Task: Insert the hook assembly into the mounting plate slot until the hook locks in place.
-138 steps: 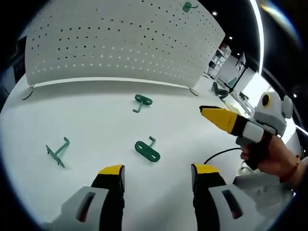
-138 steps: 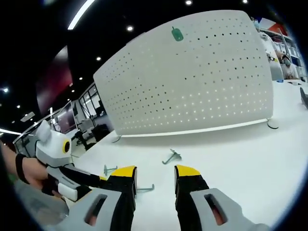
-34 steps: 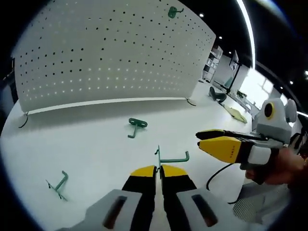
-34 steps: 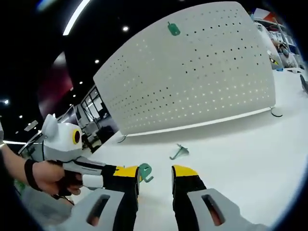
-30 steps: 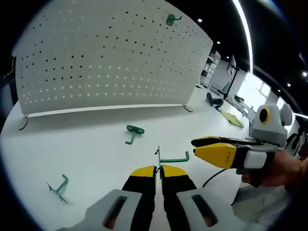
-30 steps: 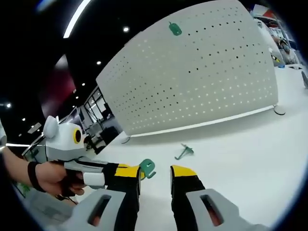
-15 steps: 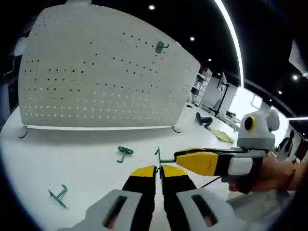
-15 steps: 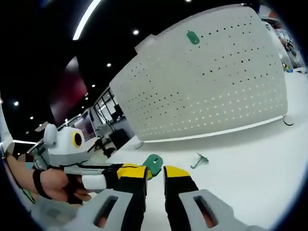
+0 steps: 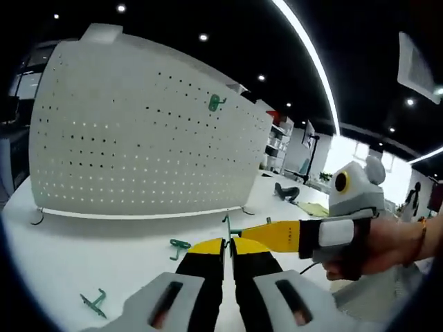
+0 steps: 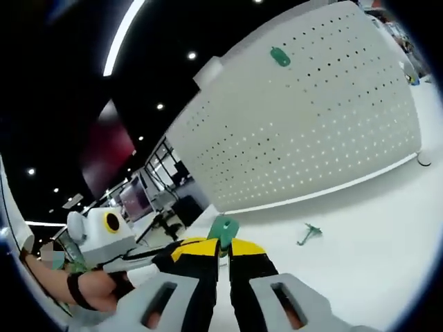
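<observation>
**Both claws meeting on one green hook in front of the pegboard**

I am holding my left claw (image 9: 227,243) with its yellow-tipped jaws pressed together, and they are pinching a green hook (image 9: 229,229) by its thin plate, which is sticking up just above the tips with its arm pointing off to the right. My right claw (image 9: 257,232) is reaching in from the right in the left gripper view, gripped in my hand (image 9: 377,245), and its yellow tip is lying right against the hook's arm.

In the right gripper view, my right claw (image 10: 220,249) is showing its jaws drawn almost together, with the hook's green oval plate (image 10: 223,228) standing between and just above the tips; I cannot tell for certain whether they are clamping it or only touching it. My left claw (image 10: 181,254) is coming in from the left there, meeting the same spot.

Beyond both claws, the white perforated mounting plate (image 9: 138,138) is standing upright on the white worktop (image 9: 62,249), resting on small feet. One green hook (image 9: 217,103) is already hanging high on it. Two loose hooks are lying on the worktop: one (image 9: 178,245) near the plate's base, another (image 9: 95,303) well off to the left in the left gripper view. The right gripper view is showing one loose hook (image 10: 309,233) on the worktop to the right of my claw.
</observation>
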Tool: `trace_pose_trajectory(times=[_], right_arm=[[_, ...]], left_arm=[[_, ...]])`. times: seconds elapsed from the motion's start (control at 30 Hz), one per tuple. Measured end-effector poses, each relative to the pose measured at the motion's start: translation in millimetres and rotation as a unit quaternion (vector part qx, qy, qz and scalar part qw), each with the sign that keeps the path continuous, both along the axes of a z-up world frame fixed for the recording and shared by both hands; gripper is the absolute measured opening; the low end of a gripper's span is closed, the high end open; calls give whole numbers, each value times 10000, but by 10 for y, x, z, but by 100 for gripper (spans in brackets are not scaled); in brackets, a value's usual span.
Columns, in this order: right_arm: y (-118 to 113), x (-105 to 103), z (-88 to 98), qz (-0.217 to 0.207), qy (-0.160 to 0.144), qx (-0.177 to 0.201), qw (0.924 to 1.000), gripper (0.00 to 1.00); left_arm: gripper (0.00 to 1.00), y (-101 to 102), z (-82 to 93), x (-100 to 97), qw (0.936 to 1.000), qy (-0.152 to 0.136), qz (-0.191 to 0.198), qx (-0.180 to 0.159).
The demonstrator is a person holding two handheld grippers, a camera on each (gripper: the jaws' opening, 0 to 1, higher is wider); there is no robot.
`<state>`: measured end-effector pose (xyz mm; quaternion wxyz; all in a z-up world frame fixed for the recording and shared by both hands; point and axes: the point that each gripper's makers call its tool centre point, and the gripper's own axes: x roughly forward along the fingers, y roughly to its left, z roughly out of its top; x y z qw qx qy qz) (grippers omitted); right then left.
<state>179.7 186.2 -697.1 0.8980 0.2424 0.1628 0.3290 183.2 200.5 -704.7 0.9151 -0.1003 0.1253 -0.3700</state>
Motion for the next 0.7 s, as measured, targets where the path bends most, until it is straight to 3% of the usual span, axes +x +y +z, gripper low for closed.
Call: trace_pose_trajectory(times=[0.2, 0.3, 0.4, 0.5, 0.7], right_arm=[[62, -27, 70, 28, 215, 401, 9990, 3], [82, -37, 89, 74, 234, 429, 9988, 3], [115, -65, 156, 121, 483, 892, 9948, 2], [105, -74, 126, 108, 580, 783, 9952, 1], [148, -96, 176, 67, 406, 418, 9983, 1]], left_arm=[[4, 61, 105, -19, 9987, -479, -3, 183], [4, 88, 150, -31, 9967, -736, -36, 328], [4, 97, 181, -57, 9959, -843, -74, 316], [4, 96, 179, -73, 9959, -812, -103, 379], [5, 125, 187, -74, 9975, -659, -33, 269]])
